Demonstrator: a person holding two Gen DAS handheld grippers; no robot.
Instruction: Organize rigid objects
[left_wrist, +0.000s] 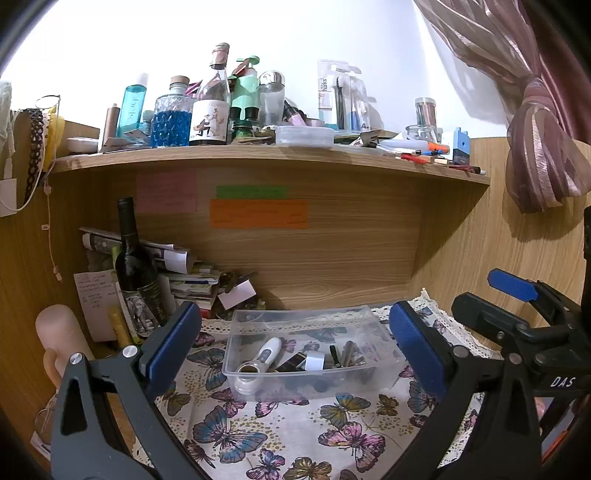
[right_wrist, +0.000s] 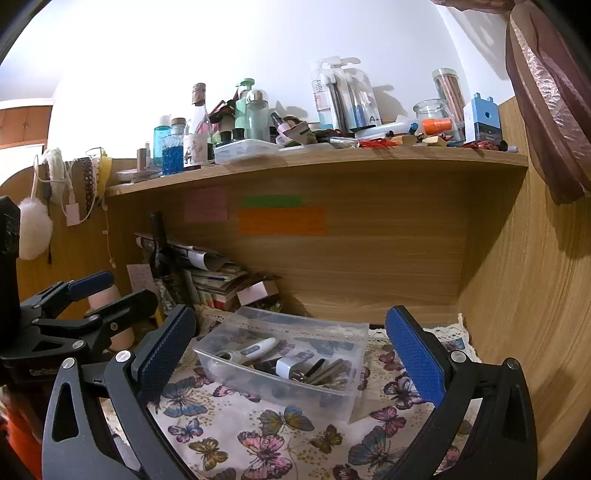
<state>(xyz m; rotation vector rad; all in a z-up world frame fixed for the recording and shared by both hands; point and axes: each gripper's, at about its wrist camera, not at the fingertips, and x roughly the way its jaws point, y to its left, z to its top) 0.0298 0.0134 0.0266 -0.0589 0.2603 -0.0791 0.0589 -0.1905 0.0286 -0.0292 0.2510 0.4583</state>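
Left hand-held gripper (left_wrist: 291, 347) released, empty, its pads flanking the clear bin (left_wrist: 310, 376) on the counter's butterfly cloth (left_wrist: 295, 435). Right hand-held gripper (right_wrist: 291, 354) likewise released. Small items already lie inside the bin. Recommended: approach level, grip the bin wall squarely.

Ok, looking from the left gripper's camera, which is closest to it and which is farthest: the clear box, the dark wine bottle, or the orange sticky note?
Measured from the left gripper:
1. Clear box, right between its fingers on the butterfly cloth.
2. Dark wine bottle, further back on the left, by the stacked papers.
3. Orange sticky note, stuck on the back wooden panel under the shelf.
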